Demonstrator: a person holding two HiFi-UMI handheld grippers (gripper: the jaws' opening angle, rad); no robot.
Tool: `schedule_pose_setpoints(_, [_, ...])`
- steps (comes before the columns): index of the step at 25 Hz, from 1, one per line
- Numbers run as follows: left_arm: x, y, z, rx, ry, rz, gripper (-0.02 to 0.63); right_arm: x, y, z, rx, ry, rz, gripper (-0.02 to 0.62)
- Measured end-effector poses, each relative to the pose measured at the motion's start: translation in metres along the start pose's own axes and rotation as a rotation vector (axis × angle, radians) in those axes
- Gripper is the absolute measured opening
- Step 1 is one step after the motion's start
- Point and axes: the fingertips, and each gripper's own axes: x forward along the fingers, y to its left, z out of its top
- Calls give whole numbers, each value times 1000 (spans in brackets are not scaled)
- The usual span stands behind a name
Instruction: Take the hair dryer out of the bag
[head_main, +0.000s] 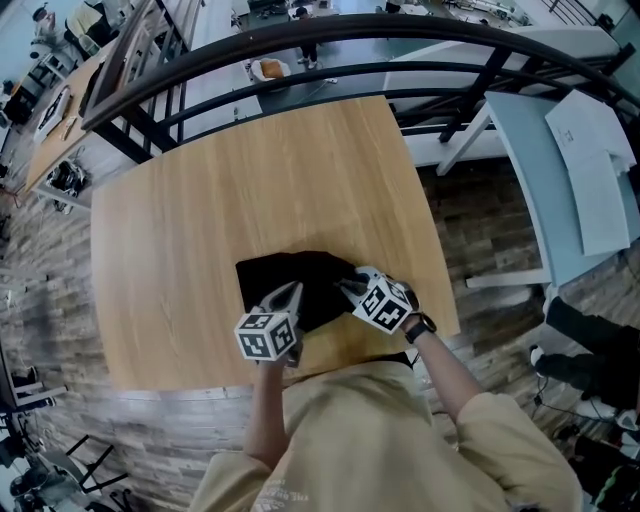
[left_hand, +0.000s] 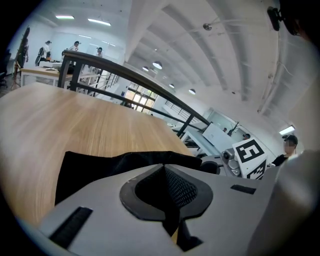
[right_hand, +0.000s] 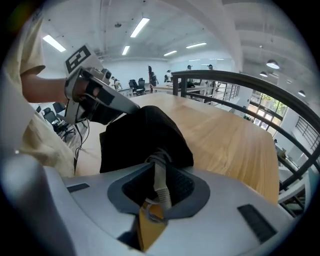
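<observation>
- My left gripper (head_main: 290, 292) is closed on the near edge of the bag (head_main: 290, 270), at about 7 o'clock on it. I judge the pinch is there to pin the cloth so the bag stays put while the other side pulls.
- My right gripper (right_hand: 159, 172) is clamped on a grey ribbed cord (right_hand: 160, 182) that comes out of the bag at its 4 o'clock corner. It looks like the dryer's lead, so it gives me something to draw on.
- The hair dryer itself does not show. I take it to be inside the bag, which humps up between my two grippers.
- The bag lies at 6 o'clock on the table (head_main: 250, 180), close to my body.
- A dark railing (head_main: 300, 50) curves past at 12 o'clock and a pale side table (head_main: 530, 140) stands at 2 o'clock, both well apart.
- Only the bag's own cloth stands in the way.
</observation>
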Motion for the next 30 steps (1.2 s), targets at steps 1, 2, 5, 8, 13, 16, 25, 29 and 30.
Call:
schedule_pose_setpoints(1, [0,0,-1,-2,1,0,17,3,2,-2,-17,18,21,73])
schedule_pose_setpoints(2, [0,0,-2,-4,2,0,17,6,4,-4,-35,36,39,128])
schedule_pose_setpoints(5, [1,-2,-3,-7,2,1,17,14,4,-8,-74,74,41,169])
schedule_pose_setpoints(8, [1,-3,-3,-10,1,3,17,19,-1,-10,-87,88,11,170])
schedule_pose_setpoints(13, [1,-3,-4,-18,0,6,17,36,0,-16,-150,159,51,204])
schedule_pose_setpoints(16, [1,-4,-6,-26,2,3,17,40,1,-17,-150,177,102,204])
schedule_pose_setpoints(25, [3,3,-16,-61,11,19,17,52,6,-18,-57,229,234,185])
schedule_pose_setpoints(29, [5,5,-18,-69,17,26,17,47,18,-24,-12,248,267,175])
schedule_pose_setpoints(30, [5,5,-19,-68,19,23,17,44,23,-26,8,241,282,175])
